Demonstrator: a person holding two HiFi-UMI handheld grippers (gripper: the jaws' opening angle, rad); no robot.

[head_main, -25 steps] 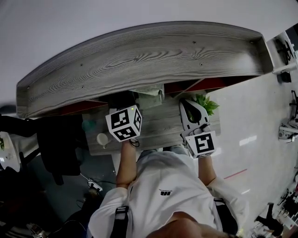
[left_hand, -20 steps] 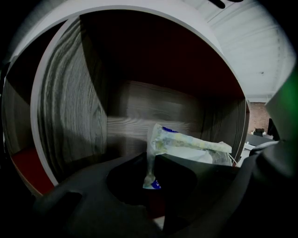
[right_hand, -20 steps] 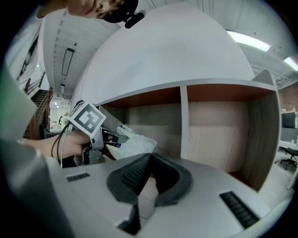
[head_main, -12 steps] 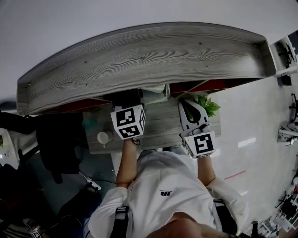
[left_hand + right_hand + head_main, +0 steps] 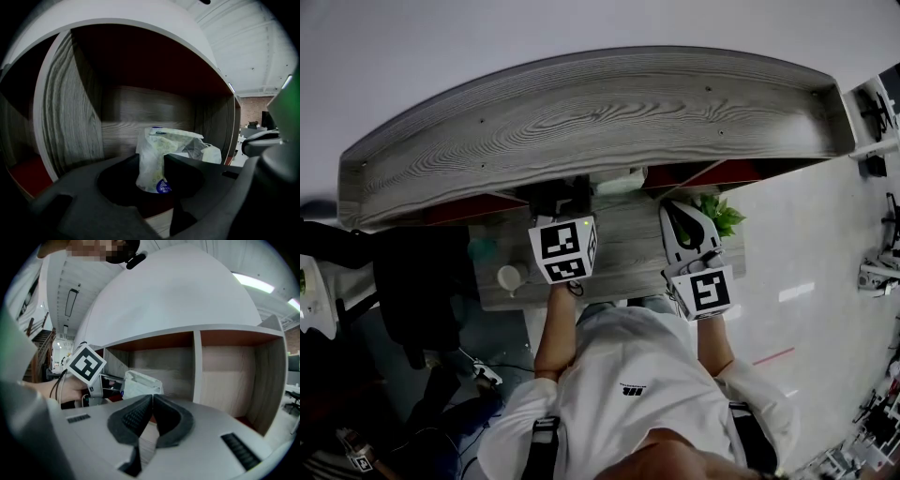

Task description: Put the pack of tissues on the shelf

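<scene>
The pack of tissues (image 5: 161,150), pale, crinkled and with a blue label, stands inside a shelf compartment with a dark wood back. My left gripper (image 5: 152,161) reaches into that compartment. Its jaws are opening and the pack stands between them, with a dark gap on the left side. In the head view the left gripper (image 5: 572,195) is partly under the grey shelf top (image 5: 581,112), and only an edge of the pack (image 5: 619,183) shows. My right gripper (image 5: 152,399) is shut on nothing and hangs back, right of the left one (image 5: 680,211). From there the pack (image 5: 140,384) shows beside the left gripper's marker cube (image 5: 86,364).
The shelf has several compartments split by white dividers (image 5: 197,366); the one to the right is bare. A green plant (image 5: 719,212) stands by the right gripper. On the low table (image 5: 628,253) sits a white cup (image 5: 508,277). A dark chair (image 5: 417,291) stands at the left.
The left gripper has moved to the right and deeper under the shelf top, carrying the pack further in. The right gripper has stayed in place.
</scene>
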